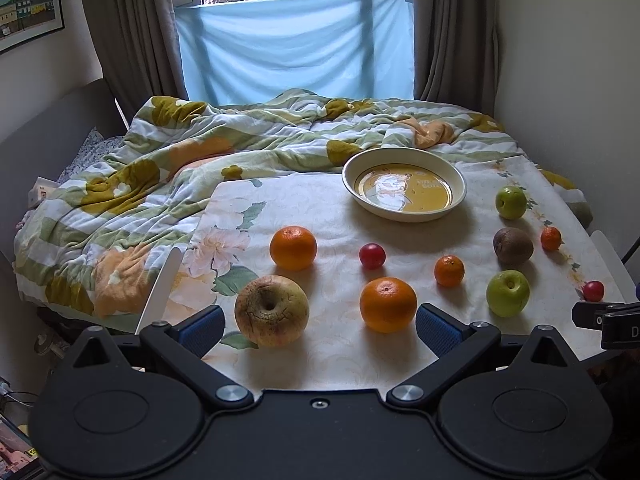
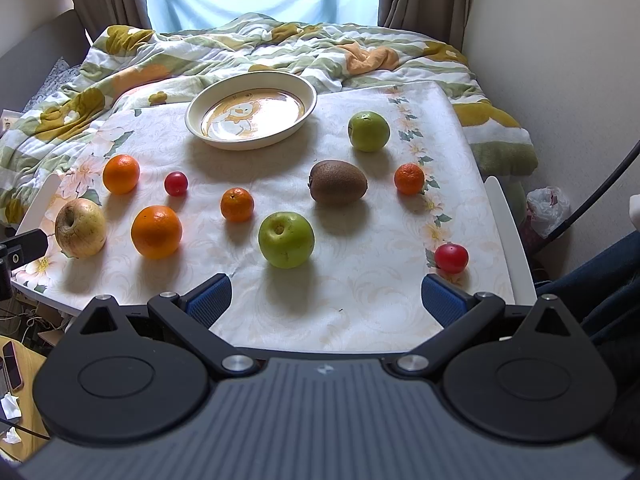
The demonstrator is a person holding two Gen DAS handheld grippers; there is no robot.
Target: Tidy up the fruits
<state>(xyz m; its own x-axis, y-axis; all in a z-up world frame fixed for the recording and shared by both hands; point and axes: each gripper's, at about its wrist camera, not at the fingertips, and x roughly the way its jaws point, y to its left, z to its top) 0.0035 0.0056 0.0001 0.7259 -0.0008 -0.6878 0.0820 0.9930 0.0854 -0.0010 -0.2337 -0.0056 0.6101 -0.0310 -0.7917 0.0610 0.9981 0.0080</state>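
Loose fruit lies on a floral cloth. A cream bowl point(image 1: 404, 189) point(image 2: 251, 110) with a yellow bottom sits empty at the back. My left gripper point(image 1: 319, 332) is open near the front edge, with a wrinkled yellow apple point(image 1: 271, 311) and a large orange point(image 1: 388, 304) just ahead of its blue pads. My right gripper point(image 2: 326, 300) is open too, with a green apple point(image 2: 286, 240) ahead of it and a red fruit point(image 2: 451, 257) by its right pad. A kiwi point(image 2: 338, 182), a second green apple point(image 2: 368, 131), tangerines point(image 2: 237, 204) point(image 2: 409, 178) and another orange point(image 2: 121, 173) lie further back.
The cloth-covered table point(image 2: 360, 312) stands against a bed with a rumpled flowered quilt point(image 1: 132, 184). A wall point(image 2: 560, 80) runs along the right, with a plastic bag point(image 2: 547, 210) on the floor. A small red fruit point(image 2: 176, 183) lies left of centre. A phone point(image 2: 11, 364) rests lower left.
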